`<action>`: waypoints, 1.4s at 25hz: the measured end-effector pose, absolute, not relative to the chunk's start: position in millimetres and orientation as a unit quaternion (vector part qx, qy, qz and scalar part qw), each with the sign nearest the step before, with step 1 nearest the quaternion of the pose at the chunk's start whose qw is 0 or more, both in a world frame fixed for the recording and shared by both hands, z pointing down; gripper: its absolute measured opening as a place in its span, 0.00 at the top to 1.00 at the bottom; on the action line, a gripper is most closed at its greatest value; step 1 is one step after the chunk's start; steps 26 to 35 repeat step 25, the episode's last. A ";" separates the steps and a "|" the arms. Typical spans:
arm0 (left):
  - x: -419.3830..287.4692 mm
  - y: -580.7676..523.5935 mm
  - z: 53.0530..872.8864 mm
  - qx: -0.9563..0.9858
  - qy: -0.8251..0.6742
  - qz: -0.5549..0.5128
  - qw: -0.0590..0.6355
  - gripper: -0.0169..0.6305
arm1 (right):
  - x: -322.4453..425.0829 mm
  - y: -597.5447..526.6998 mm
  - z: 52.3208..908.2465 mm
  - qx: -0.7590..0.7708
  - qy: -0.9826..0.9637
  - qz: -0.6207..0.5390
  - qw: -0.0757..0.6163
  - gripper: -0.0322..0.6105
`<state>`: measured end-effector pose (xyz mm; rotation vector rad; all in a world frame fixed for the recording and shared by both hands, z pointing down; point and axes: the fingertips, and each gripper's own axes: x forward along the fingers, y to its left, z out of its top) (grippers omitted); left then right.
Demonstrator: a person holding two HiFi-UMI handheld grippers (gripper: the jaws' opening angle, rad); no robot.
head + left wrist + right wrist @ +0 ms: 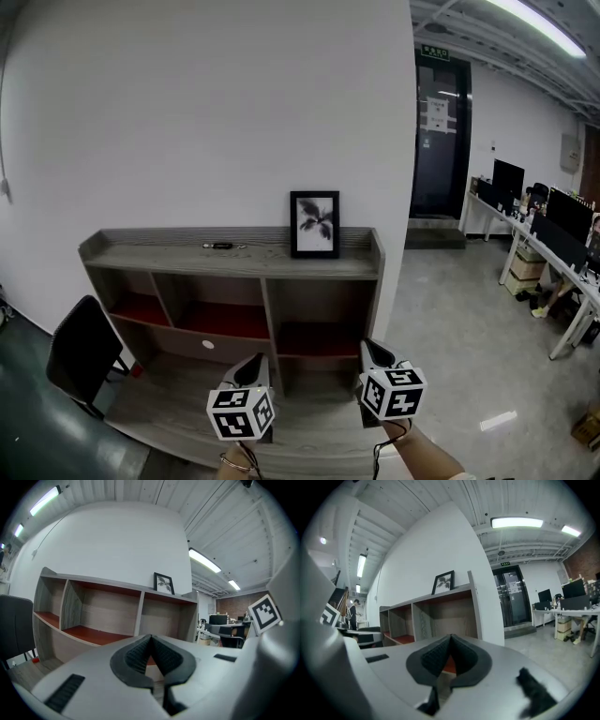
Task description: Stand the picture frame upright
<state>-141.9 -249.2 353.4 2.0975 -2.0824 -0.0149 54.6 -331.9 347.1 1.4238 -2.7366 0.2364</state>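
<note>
From the head view, the black picture frame (pixel 315 224) stands upright on top of the wooden shelf unit (pixel 150 253), toward its right end, against the white wall (pixel 206 112). A small dark object (pixel 217 246) lies well to its left. The left tool (pixel 253 366) and right tool (pixel 375 352) are low in front of the unit.

In the left gripper view, the left tool (pixel 151 641) is closed and empty, with the frame (pixel 163 583) far off.

In the right gripper view, the right tool (pixel 450 641) is likewise closed on nothing.

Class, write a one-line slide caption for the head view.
Picture frame stands upright atop the shelf unit; left hand-held gripper and right hand-held gripper hover shut and empty in front.
</note>
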 end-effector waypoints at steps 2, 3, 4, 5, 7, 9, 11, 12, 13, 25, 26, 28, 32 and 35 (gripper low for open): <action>-139.5 -251.7 351.6 0.704 -0.704 -0.002 0.090 0.95 | 56.2 -333.9 345.1 0.465 -0.882 0.066 0.029 0.90; -139.0 -253.1 351.1 0.703 -0.705 -0.001 0.089 0.95 | 56.3 -334.4 344.3 0.464 -0.883 0.065 0.029 0.90; -138.5 -254.5 350.6 0.702 -0.706 0.000 0.088 0.95 | 56.5 -334.9 343.8 0.461 -0.885 0.066 0.027 0.90; -137.7 -255.8 349.8 0.702 -0.707 0.001 0.087 0.95 | 57.1 -335.4 343.1 0.458 -0.886 0.066 0.026 0.90; -135.4 -257.8 347.1 0.702 -0.707 0.002 0.084 0.95 | 59.6 -337.3 341.2 0.456 -0.887 0.066 0.024 0.90; -133.1 -259.3 344.8 0.703 -0.707 0.002 0.082 0.95 | 62.4 -339.2 338.9 0.455 -0.888 0.067 0.021 0.90; -131.3 -261.2 343.7 0.704 -0.706 0.003 0.081 0.95 | 64.5 -340.9 337.0 0.454 -0.888 0.067 0.019 0.90; -131.0 -262.5 343.2 0.704 -0.706 0.004 0.080 0.95 | 64.9 -342.0 336.4 0.454 -0.889 0.067 0.019 0.90; -130.9 -263.7 342.4 0.704 -0.706 0.004 0.079 0.95 | 64.9 -343.1 336.1 0.453 -0.889 0.067 0.018 0.90; -134.2 -271.2 336.3 0.706 -0.705 -0.002 0.074 0.95 | 62.4 -346.8 333.6 0.452 -0.890 0.062 0.019 0.90; -134.2 -271.2 336.3 0.706 -0.705 -0.002 0.074 0.95 | 62.4 -346.8 333.6 0.452 -0.890 0.062 0.019 0.90; -134.2 -271.2 336.3 0.706 -0.705 -0.002 0.074 0.95 | 62.4 -346.8 333.6 0.452 -0.890 0.062 0.019 0.90; -134.2 -271.2 336.3 0.706 -0.705 -0.002 0.074 0.95 | 62.4 -346.8 333.6 0.452 -0.890 0.062 0.019 0.90; -134.2 -271.2 336.3 0.706 -0.705 -0.002 0.074 0.95 | 62.4 -346.8 333.6 0.452 -0.890 0.062 0.019 0.90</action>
